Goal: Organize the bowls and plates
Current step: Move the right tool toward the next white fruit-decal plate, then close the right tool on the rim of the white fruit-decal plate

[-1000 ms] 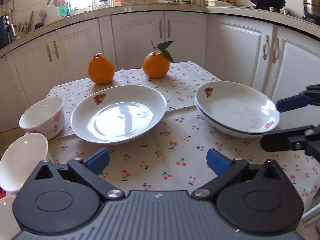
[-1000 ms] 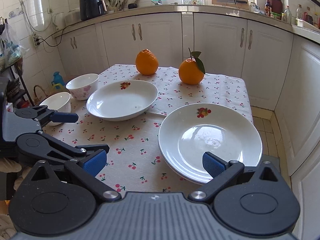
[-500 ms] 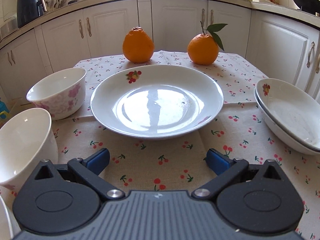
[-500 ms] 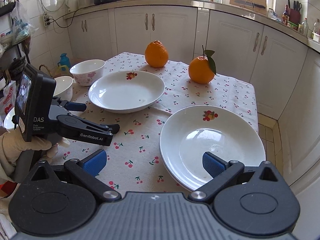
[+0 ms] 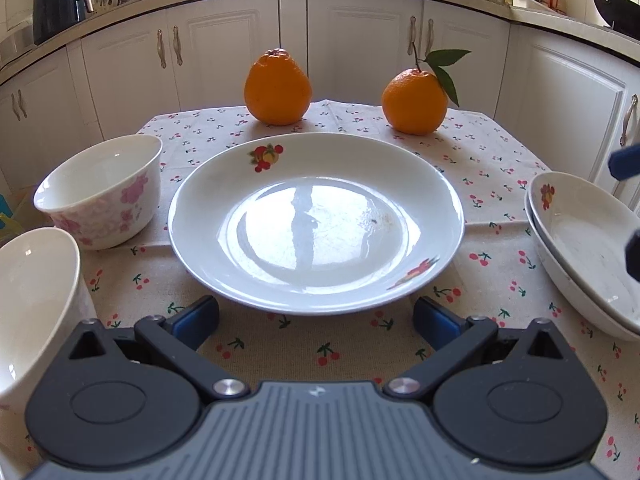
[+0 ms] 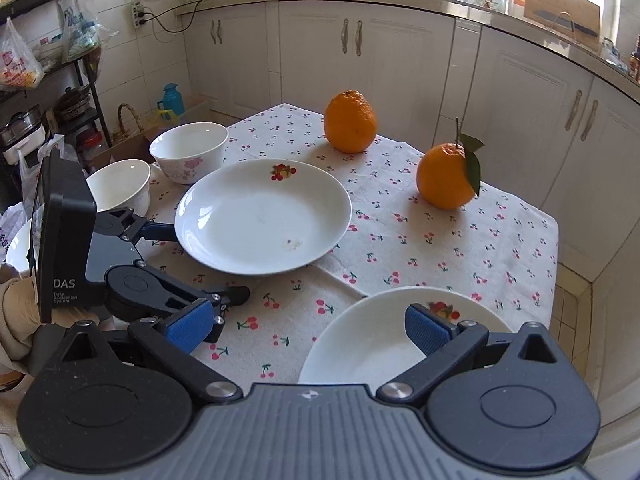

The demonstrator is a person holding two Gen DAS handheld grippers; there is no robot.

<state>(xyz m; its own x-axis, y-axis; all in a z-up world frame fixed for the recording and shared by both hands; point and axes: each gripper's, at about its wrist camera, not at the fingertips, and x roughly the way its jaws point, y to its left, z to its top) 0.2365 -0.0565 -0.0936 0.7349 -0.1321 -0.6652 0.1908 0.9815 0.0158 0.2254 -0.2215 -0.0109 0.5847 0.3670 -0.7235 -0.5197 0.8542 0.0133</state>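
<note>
Two grippers were in your hands, both with fingers spread wide & holding nothing. Your left gripper (image 5: pixel 316 316) sat low at the near edge of the big plate (image 5: pixel 316 224); its blue pads flanked that rim, one each side, but from the left wrist view I couldn't tell if they touched it. From the right wrist view the far finger (image 6: pixel 158 231) of that gripper reached the plate's rim (image 6: pixel 264 216), near finger lying on the cloth beside it.

Your right gripper (image 6: pixel 308 330) hovered over the near rim of the stacked plates (image 6: pixel 372 344), pads apart, nothing between them but plate & cloth. Left wrist view showed that stack (image 5: pixel 580 248) as 2 plates nested, at the table's right edge, well apart from the big plate.

Bowls: flowered bowl (image 5: pixel 102 192) just left of the big plate, plain white bowl (image 5: pixel 36 304) nearer you, both upright. A third white rim (image 6: pixel 18 244) peeked out behind the left gripper's body, too hidden to name.

Oranges: round one (image 5: pixel 277 87) & one w/ a leaf (image 5: pixel 414 102) stood at the far side of the cherry-print tablecloth (image 5: pixel 360 352), behind the big plate, apart from each other. Your gloved hand (image 6: pixel 16 316) held the left gripper.
</note>
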